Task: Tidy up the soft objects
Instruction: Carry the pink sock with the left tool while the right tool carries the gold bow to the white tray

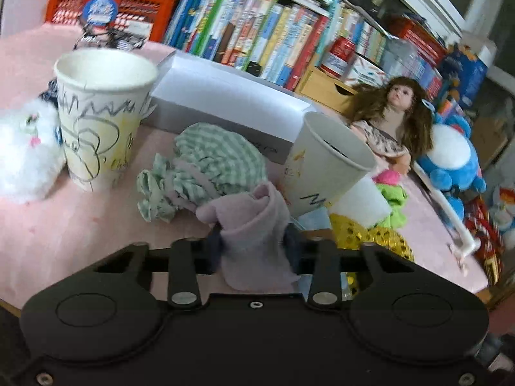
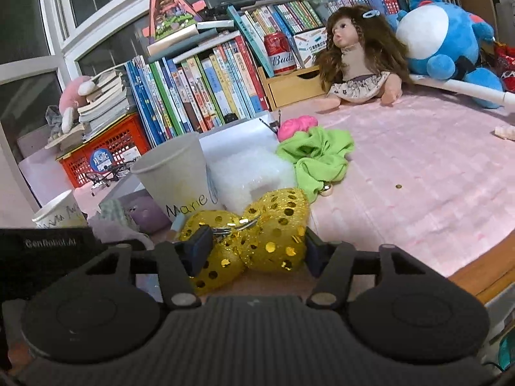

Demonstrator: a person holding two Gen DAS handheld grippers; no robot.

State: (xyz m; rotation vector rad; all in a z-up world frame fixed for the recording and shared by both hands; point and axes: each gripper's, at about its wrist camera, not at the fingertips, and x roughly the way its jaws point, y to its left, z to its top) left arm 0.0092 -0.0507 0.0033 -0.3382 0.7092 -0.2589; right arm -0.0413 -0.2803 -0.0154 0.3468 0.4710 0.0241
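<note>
Pink padded tabletop, backed by books, is lying cluttered. Left gripper is pinching a pale pink cloth; right gripper, half-open, is closing around a gold sequinned bow. Both doodled paper cups are showing nothing inside, so sorting seems barely begun.

Left gripper: matt black plastic, clamped on a soft pale-pink fleece cloth. Just beyond it, a crinkled green-check cotton scrunchie. Paper cups, matt, pen-scribbled. Right gripper: ribbed matt plastic, around a glittery gold mesh bow with shiny sequins and a metal clip. Ahead, a lime-green plush cloth. Desk under a pink quilted cover.
</note>
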